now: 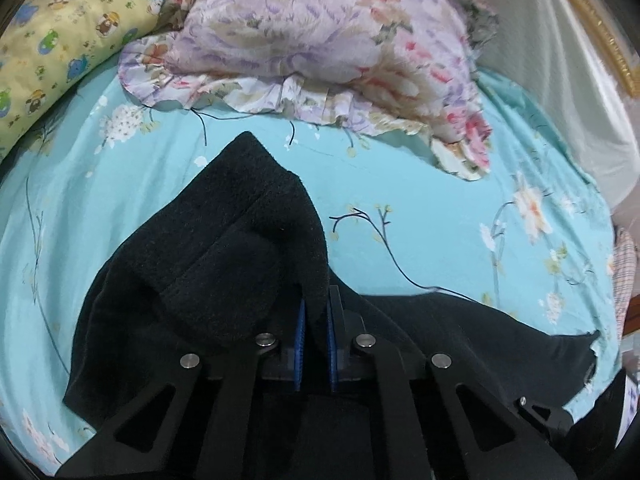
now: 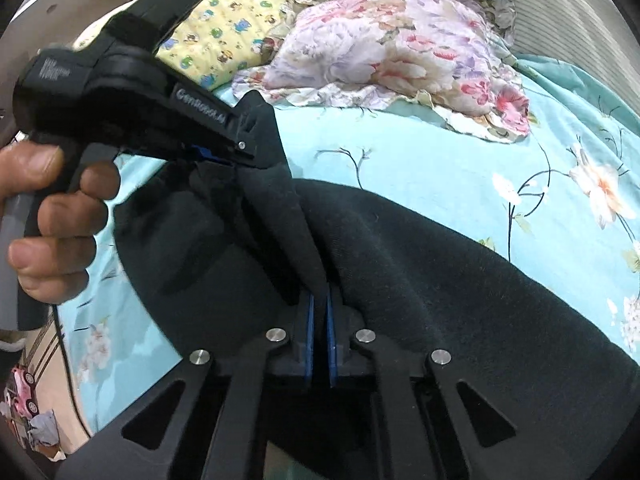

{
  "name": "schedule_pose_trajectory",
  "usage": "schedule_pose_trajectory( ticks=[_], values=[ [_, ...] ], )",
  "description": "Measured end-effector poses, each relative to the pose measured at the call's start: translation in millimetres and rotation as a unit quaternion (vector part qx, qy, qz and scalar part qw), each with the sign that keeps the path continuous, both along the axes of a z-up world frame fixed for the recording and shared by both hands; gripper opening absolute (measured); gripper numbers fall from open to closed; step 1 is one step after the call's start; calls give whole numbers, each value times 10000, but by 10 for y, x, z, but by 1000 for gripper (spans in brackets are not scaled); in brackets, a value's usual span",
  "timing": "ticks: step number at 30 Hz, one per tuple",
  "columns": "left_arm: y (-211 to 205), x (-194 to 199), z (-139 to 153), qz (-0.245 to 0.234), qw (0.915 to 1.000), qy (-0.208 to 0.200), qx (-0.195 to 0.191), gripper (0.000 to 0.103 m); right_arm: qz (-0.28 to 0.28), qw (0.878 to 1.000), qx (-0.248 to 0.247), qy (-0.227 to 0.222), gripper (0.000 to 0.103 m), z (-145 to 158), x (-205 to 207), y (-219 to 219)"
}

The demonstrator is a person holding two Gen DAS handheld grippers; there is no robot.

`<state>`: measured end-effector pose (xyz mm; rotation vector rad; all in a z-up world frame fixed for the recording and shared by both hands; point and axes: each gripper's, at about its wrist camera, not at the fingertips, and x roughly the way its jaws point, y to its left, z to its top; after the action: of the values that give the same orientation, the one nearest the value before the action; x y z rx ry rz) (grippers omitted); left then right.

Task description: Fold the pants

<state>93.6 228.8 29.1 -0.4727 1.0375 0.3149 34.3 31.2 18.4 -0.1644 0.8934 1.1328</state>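
Note:
The black fleece pants [image 1: 224, 248] lie on a turquoise flowered bed sheet [image 1: 420, 184]. My left gripper [image 1: 316, 312] is shut on a raised edge of the pants; the cloth drapes over its blue pads. In the right wrist view my right gripper [image 2: 319, 312] is shut on another fold of the pants [image 2: 420, 272], lifted off the sheet [image 2: 400, 160]. The left gripper [image 2: 224, 152] shows there too, held in a hand [image 2: 52, 216] at the left, clamped on the pants' edge close by.
A floral ruffled pillow [image 1: 320, 40] and a yellow cartoon-print pillow [image 1: 60, 40] lie at the head of the bed; they also show in the right wrist view [image 2: 400, 48]. A pale headboard [image 1: 580, 80] stands at the right. The floor with toys [image 2: 24, 392] shows beyond the bed's left edge.

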Motion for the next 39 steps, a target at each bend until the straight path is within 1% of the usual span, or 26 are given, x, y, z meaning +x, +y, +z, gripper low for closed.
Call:
schedule_pose_trajectory(
  ticks=[3, 4, 8, 12, 16, 21, 26, 34, 39],
  values=[
    [42, -224, 119, 5, 9992, -352, -208, 6, 117, 9999, 91, -4, 6, 131, -67, -35],
    [69, -349, 176, 22, 9978, -576, -323, 6, 174, 9998, 121, -3, 6, 181, -96, -43],
    [181, -725, 285, 149, 9918, -1095, -638, 6, 440, 9989, 147, -49, 6, 340, -230, -57],
    [282, -1068, 287, 268, 9838, -1521, -908, 6, 767, 9966, 132, -254, 6, 495, -412, -59],
    [339, -1350, 172, 359, 9773, -1787, -1076, 6, 918, 9950, -65, -377, 6, 489, -526, -32],
    [428, -1581, -74, 541, 9720, -1875, -1309, 6, 993, 9942, -255, -318, 6, 355, -580, 24],
    [516, -1748, -277, 700, 9684, -1852, -1520, 6, 1090, 9926, -432, -313, 6, 244, -639, 93],
    [498, -1847, -395, 698, 9711, -1750, -1469, 6, 1216, 9900, -652, -286, 6, 103, -689, 142],
    [481, -1903, -458, 657, 9730, -1659, -1462, 6, 1237, 9889, -744, -355, 6, 85, -706, 156]
  ],
)
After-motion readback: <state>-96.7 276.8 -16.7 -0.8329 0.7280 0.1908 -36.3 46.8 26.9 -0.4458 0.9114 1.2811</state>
